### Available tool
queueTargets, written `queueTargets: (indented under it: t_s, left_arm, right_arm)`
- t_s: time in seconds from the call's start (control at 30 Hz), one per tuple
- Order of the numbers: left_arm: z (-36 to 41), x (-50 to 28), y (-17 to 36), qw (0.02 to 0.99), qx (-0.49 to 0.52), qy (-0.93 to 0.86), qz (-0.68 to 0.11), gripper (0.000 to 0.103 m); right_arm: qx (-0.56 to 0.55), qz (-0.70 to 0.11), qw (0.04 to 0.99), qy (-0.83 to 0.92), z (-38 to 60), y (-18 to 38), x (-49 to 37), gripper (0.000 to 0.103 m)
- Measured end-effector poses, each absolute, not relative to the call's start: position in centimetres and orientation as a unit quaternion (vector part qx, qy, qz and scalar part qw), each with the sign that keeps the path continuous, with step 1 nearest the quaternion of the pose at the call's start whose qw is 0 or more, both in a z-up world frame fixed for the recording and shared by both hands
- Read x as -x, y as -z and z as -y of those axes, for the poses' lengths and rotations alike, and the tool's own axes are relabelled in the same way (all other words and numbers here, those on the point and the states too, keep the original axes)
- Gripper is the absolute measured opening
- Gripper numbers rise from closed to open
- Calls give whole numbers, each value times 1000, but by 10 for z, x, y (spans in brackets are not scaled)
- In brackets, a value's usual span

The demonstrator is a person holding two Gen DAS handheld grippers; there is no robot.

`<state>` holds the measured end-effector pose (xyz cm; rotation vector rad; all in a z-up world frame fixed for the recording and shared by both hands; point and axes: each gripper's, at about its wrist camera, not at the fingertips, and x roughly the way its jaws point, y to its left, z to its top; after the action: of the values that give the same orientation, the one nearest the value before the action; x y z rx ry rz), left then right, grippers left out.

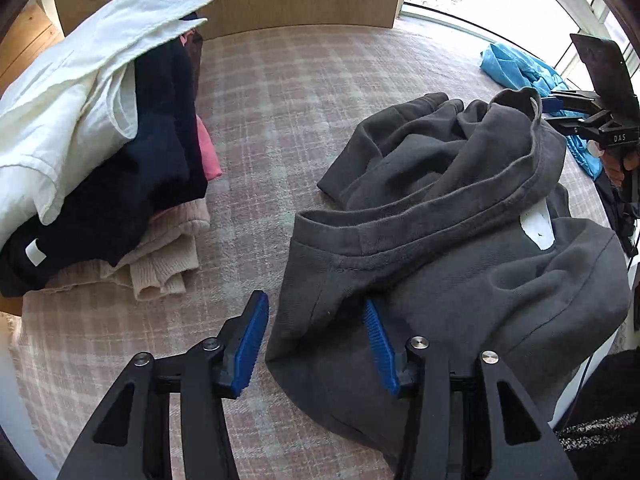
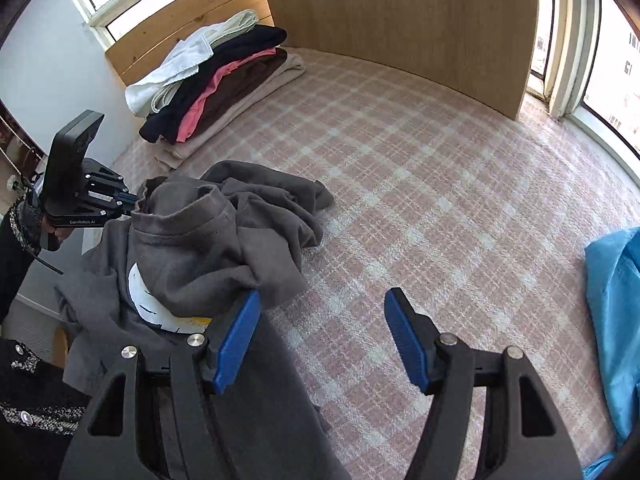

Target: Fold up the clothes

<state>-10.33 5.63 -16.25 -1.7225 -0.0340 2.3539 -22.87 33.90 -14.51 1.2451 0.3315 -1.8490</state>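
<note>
Left gripper apart, nothing clamped: left pad over bare plaid blanket, right pad lying against grey sweatshirt, whose near hem edge falls inside the gap. From left wrist view, sweatshirt spread from 12 to 4 o'clock of the gripper, crumpled in a heap, ribbed collar band running across from 9 toward 2 o'clock, a sleeve trailing off toward 11. White print patch at 2 o'clock, partly hidden by folds. Long axis hard to tell in the bunching; roughly near-to-far, neck end raised.

Right gripper likewise apart, holding nothing, open over blanket; left pad touching the sweatshirt edge. Sweatshirt at 9 to 11 o'clock there, collar upward, sleeve reaching toward 12.

Folded stack at 10 o'clock in left view, white on top, then navy, pink, beige. Blue cloth at 3 o'clock in right view, well apart.
</note>
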Motion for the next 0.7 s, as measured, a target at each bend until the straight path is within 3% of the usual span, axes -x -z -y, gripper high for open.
queueTargets:
  t_s: [0.03,0.37,0.6,0.7]
  left_arm:
    - [-55,98,158,112,585,-803,15,3]
    - [18,-2,90,20,545,-834,83,3]
    - [24,-8,115,-4,558,-825,85,3]
    - [30,-6,128,-5,557,-823,113,5]
  right_arm:
    - [-495,-147,436,737,-332,147,229,64]
    - [-438,-206,543,687,-290,132,225,65]
    - [-395,-276,582,655,-222,134,227,65]
    - [-447,-240,588,629,-212,148,239,65]
